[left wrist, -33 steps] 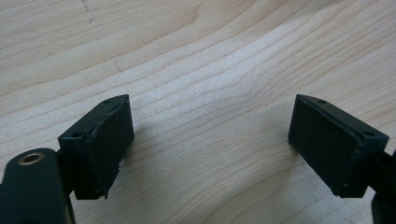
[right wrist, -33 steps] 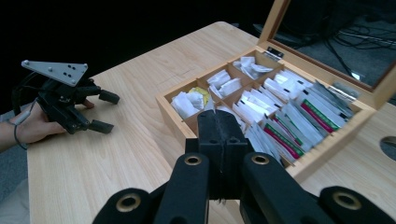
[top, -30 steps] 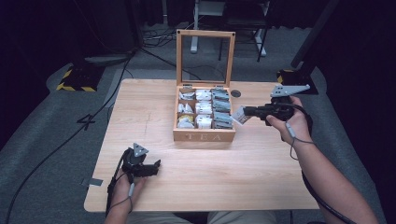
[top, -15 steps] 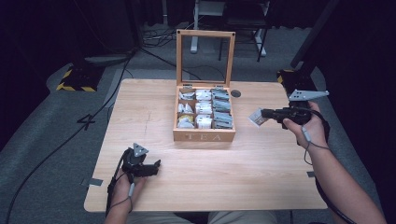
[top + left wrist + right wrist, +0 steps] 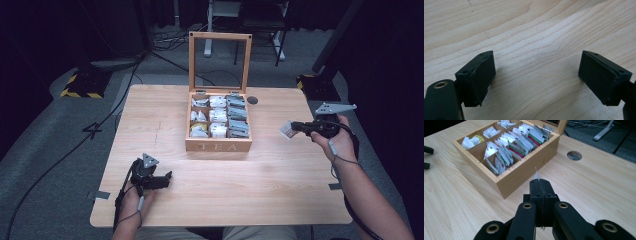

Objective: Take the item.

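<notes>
Seen at frame centre: wooden table (image 5: 150, 125), open tea box (image 5: 218, 145) with packets filling most compartments. Held clear of the box at right of frame by the right gripper (image 5: 292, 127), jaws clamped together on it: one tea packet (image 5: 286, 130), apparently lifted out, not yet set down. Parked at lower left, left gripper (image 5: 168, 176), jaws apart, empty. Packet label too small to read; destination unknown.

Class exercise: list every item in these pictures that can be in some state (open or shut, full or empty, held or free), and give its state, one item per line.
tea box: lid up, open.
box compartments: holding tea packets.
tea packet: held above the table, right of the box.
right gripper: shut on the tea packet.
left gripper: open, nothing between its jaws, low over the table.
</notes>
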`<state>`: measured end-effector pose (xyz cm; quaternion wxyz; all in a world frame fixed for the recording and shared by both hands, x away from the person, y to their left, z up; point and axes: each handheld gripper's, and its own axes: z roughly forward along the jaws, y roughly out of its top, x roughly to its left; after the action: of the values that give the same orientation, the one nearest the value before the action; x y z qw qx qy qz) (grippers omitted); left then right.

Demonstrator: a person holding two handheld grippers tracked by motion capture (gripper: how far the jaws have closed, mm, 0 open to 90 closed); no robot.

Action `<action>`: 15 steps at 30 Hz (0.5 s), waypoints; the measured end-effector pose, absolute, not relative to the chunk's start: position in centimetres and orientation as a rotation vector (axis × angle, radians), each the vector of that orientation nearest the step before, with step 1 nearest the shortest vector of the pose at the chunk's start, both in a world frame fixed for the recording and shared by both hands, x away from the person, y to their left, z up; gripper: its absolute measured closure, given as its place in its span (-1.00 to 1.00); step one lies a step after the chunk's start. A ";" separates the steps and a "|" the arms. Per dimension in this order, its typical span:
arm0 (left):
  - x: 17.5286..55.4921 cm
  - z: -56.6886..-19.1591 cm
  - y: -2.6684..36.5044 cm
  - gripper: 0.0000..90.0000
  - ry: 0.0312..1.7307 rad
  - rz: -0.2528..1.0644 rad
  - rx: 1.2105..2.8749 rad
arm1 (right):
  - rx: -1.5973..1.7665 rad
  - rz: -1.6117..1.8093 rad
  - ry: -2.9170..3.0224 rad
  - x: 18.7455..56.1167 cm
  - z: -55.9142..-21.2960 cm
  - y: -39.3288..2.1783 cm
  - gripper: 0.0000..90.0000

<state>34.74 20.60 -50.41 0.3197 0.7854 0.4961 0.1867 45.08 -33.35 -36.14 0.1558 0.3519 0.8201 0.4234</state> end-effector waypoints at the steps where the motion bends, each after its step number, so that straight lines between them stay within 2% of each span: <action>1: 34.7 -50.4 20.6 -0.68 1.304 0.492 2.065 | 1.022 1.206 2.347 45.1 -36.5 -33.5 1.00; 15: 34.7 -50.4 20.6 -0.68 1.304 0.491 2.064 | 1.211 1.210 2.359 45.5 -41.2 -35.4 1.00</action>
<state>34.74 20.60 -50.41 0.3197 0.7853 0.4961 0.1868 45.53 -35.38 -41.18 0.1130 0.4128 0.8042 0.4125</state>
